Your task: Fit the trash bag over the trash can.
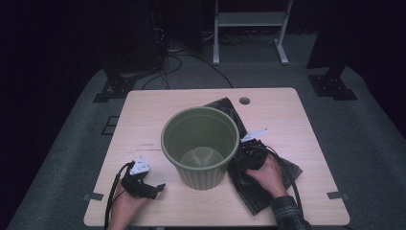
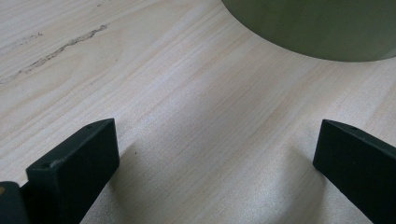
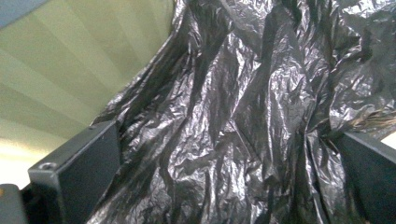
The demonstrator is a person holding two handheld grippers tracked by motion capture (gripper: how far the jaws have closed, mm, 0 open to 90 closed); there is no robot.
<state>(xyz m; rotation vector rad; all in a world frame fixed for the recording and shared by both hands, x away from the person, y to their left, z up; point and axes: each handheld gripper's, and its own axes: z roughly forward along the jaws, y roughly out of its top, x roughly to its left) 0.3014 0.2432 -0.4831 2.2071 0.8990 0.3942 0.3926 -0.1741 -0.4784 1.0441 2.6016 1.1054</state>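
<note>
An empty olive-green ribbed bin point(image 1: 201, 146) stands upright in the middle of the wooden table point(image 1: 143, 115). A crumpled black plastic bag point(image 1: 268, 184) lies flat under and to the right of it. My right gripper point(image 1: 249, 155) rests on the bag beside the bin's wall, its jaws wide apart with bag film point(image 3: 233, 121) lying between them and the bin's ribbed side point(image 3: 60, 70) at left. My left gripper point(image 1: 155, 188) sits low over bare wood at the front left, open and holding nothing, with the bin's base point(image 2: 317, 28) just ahead.
A round cable hole point(image 1: 244, 100) is near the table's far edge. Behind the table stand a white frame point(image 1: 251, 28), dark stands and floor cables point(image 1: 182, 62). Bare wood lies left of the bin.
</note>
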